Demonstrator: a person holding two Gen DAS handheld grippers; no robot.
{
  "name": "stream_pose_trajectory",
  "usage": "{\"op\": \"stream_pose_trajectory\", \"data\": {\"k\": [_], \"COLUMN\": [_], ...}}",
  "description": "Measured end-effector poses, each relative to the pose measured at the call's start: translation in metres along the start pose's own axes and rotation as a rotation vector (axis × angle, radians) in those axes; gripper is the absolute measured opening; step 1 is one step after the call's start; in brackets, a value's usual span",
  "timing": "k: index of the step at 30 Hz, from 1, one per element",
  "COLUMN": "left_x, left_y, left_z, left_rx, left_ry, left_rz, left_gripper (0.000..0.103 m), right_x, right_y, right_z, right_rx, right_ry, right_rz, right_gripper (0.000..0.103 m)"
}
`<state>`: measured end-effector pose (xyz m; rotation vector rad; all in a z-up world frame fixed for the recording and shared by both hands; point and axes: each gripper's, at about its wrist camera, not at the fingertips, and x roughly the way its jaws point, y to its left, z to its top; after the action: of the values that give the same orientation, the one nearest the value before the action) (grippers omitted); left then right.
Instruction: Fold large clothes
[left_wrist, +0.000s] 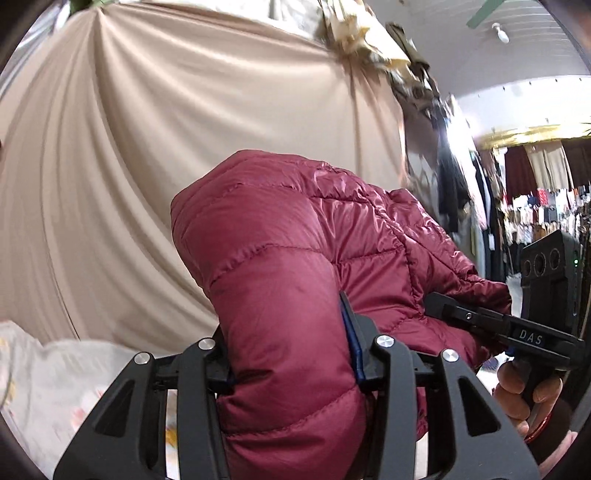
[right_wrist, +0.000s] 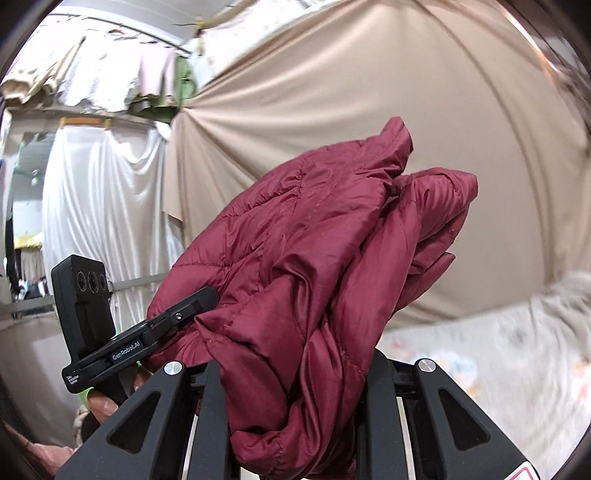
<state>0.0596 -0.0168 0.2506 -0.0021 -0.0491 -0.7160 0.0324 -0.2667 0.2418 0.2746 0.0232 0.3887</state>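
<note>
A dark red quilted puffer jacket (left_wrist: 295, 251) is bunched up and held in the air between both grippers. My left gripper (left_wrist: 291, 354) is shut on a thick fold of it, the padded cloth bulging out between the fingers. My right gripper (right_wrist: 295, 373) is shut on another bunched fold of the jacket (right_wrist: 314, 258). In the left wrist view the right gripper (left_wrist: 436, 302) presses into the jacket from the right, a hand on its handle. In the right wrist view the left gripper (right_wrist: 207, 299) bites the jacket from the left.
A beige draped cloth (left_wrist: 166, 129) hangs behind. A white floral sheet (right_wrist: 498, 354) covers the surface below and also shows in the left wrist view (left_wrist: 66, 380). White hanging sheets (right_wrist: 103, 199) are at the left, clothes racks (left_wrist: 535, 206) at the far right.
</note>
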Motion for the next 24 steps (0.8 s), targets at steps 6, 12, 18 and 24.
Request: {"op": "stream_pose_trajectory", "data": {"k": [6, 12, 18, 24], "left_x": [0.037, 0.1, 0.144, 0.139], "left_y": [0.075, 0.144, 0.195, 0.199], "left_z": [-0.023, -0.109, -0.216, -0.254], "left_rx": [-0.041, -0.128, -0.234, -0.209], "left_ry": [0.023, 0.214, 0.446, 0.524], "left_rz": [0.084, 0.177, 0.206, 0.22], "left_gripper": [0.042, 0.042, 0.042, 0.045], "right_x": [0.082, 0.204, 0.275, 0.286], "right_y": [0.0, -0.051, -0.1, -0.113], "right_z": [-0.005, -0.084, -0.192, -0.254], "right_rx": [0.016, 0.172, 0.28, 0.288], "right_ry": [0.05, 0.257, 0.481, 0.613], "right_rz": [0.027, 0.01, -0.055, -0.063], "right_gripper": [0.019, 0.02, 0.02, 0.022]}}
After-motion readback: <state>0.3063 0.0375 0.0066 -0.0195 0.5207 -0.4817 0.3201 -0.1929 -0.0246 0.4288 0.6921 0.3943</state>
